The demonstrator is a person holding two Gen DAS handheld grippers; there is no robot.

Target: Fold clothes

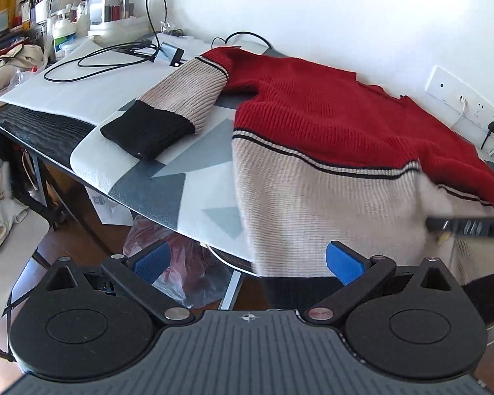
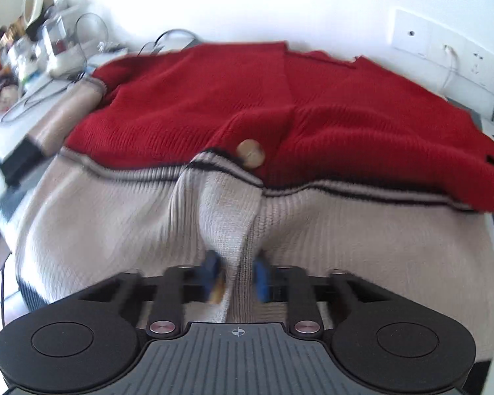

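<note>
Left gripper [image 1: 247, 260] gapes wide, holding nothing, near the cardigan [image 1: 313, 131] lying spread on the table [image 1: 49, 128], hem over the near edge, one sleeve [image 1: 168, 112] reaching left. Right gripper [image 2: 235, 278] pinches a beige ridge of the cardigan's near front; blurred. No fold shows; folding seems largely left.

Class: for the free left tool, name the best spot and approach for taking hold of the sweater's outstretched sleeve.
Grip the black cuff of the sleeve, coming from the table's near edge. It lies flat, pointing toward that edge, and its thick ribbed end suits the open left tool.
</note>
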